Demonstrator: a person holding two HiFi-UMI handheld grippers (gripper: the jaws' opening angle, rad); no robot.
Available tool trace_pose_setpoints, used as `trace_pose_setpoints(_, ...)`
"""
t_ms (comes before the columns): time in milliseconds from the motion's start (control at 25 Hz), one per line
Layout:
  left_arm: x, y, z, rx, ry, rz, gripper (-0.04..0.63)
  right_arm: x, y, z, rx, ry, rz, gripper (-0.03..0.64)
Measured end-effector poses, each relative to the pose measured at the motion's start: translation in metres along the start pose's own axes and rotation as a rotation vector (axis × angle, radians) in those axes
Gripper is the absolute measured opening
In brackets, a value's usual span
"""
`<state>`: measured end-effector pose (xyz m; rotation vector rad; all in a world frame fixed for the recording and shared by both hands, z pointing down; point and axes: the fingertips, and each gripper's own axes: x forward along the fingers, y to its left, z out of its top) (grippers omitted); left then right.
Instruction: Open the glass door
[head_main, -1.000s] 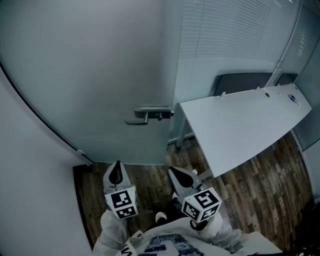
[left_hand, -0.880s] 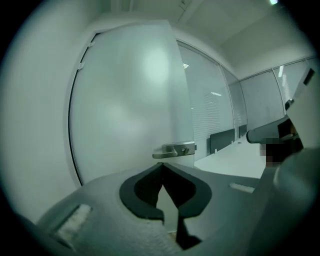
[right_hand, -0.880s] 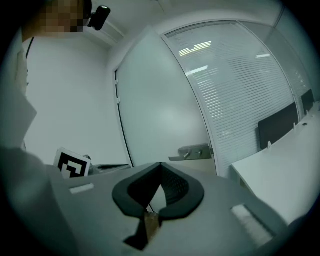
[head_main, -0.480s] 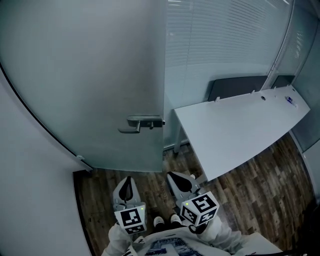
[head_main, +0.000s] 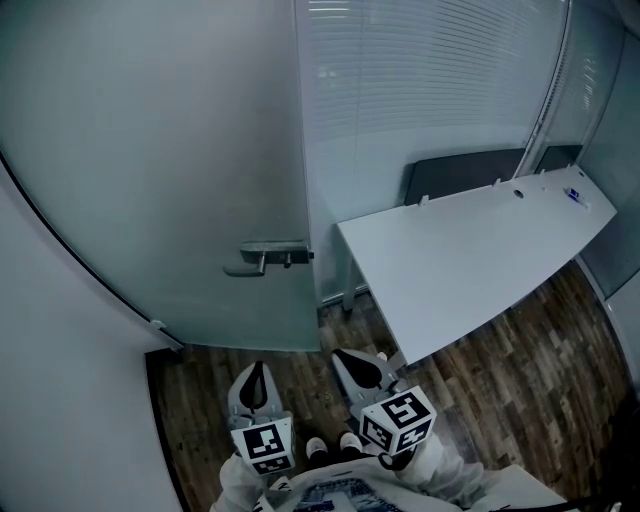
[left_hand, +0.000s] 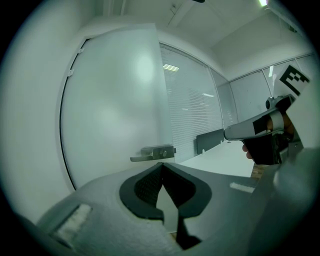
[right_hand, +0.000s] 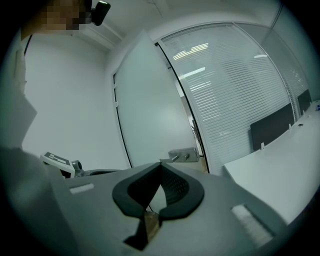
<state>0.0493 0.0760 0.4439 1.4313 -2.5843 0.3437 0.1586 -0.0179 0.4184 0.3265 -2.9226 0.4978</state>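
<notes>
The frosted glass door (head_main: 170, 170) fills the left of the head view, with a metal lever handle (head_main: 262, 257) near its right edge. My left gripper (head_main: 256, 372) and right gripper (head_main: 353, 360) hang low over the wood floor, side by side, well short of the door and apart from the handle. Both are shut with nothing between the jaws. In the left gripper view the shut left gripper (left_hand: 161, 165) points just below the handle (left_hand: 154, 152). In the right gripper view the shut right gripper (right_hand: 161, 165) points at the door (right_hand: 150, 115), with the handle (right_hand: 182, 155) just to its right.
A white desk (head_main: 470, 260) stands to the right of the door, its near corner close to my right gripper. Behind it are a dark panel (head_main: 465, 172) and a glass wall with blinds (head_main: 430, 70). A white wall (head_main: 60, 380) borders the left.
Both grippers have drawn back from the door and sit lower in the head view. The left one has shifted right, closer to the right one. The handle now lies farther off and more to the left.
</notes>
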Motion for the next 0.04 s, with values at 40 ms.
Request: trace_pose_setpoints(40,-0.0004,-0.0015,0.0005,0.000,0.000,0.000,0.000,-0.0016,-0.0008,0.0000,0.001,0.000,0.000,0.005)
